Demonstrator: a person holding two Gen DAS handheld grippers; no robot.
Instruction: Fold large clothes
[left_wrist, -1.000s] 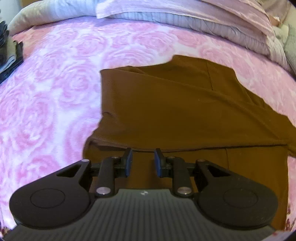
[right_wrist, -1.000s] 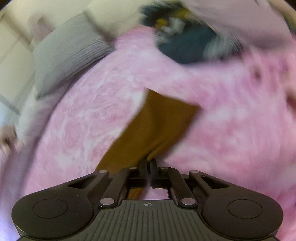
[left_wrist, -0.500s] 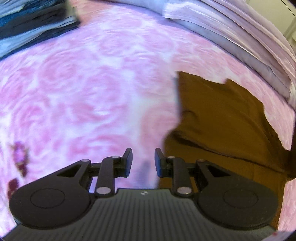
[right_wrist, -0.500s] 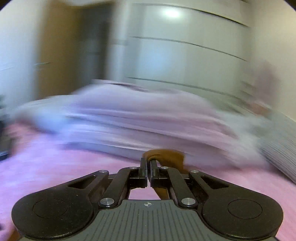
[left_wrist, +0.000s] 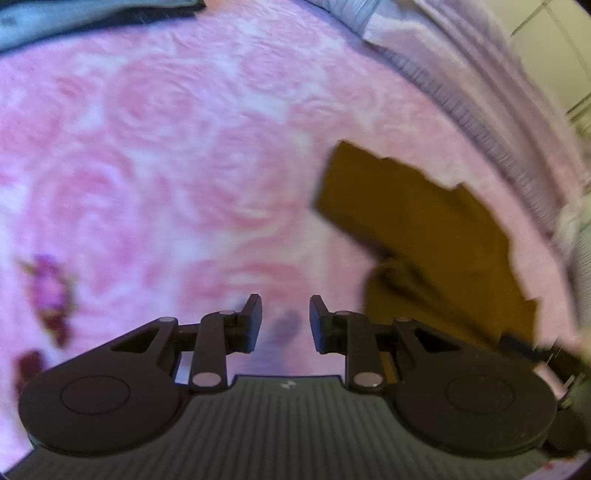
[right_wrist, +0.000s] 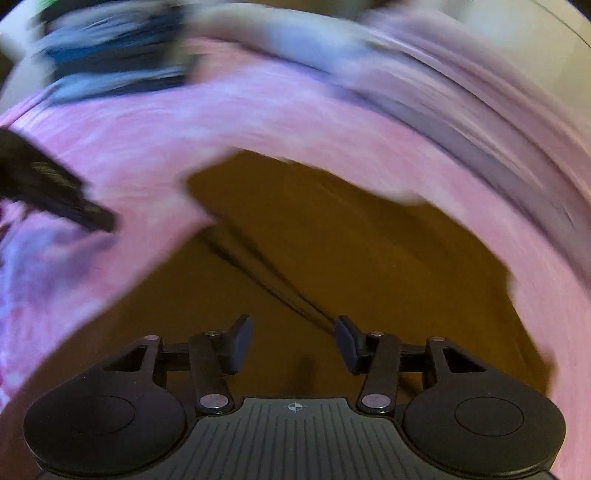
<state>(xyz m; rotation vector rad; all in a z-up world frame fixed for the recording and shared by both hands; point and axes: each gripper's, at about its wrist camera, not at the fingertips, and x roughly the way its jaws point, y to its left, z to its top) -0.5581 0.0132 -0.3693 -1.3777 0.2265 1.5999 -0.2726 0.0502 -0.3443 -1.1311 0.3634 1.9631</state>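
Pink rose-print bedspread (left_wrist: 184, 155), with the brown garment (right_wrist: 351, 258) lying folded flat near the pillow edge. Right gripper (right_wrist: 293, 345) just opened its jaws, nothing between them; left gripper (left_wrist: 285, 325) slightly apart, empty.

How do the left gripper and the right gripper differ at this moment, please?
The left gripper hangs over the pink bedspread, beside the brown garment; the right gripper hangs over the garment itself. The right gripper's jaws, just opened, gape wider than the left gripper's. Both are open and hold nothing.

- Left gripper (left_wrist: 285, 320): black linkage arms, silver pivot screws, dark blue pads, ribbed grey body.
- Right gripper (right_wrist: 293, 345): same build, crosshair mark on its ribbed body.
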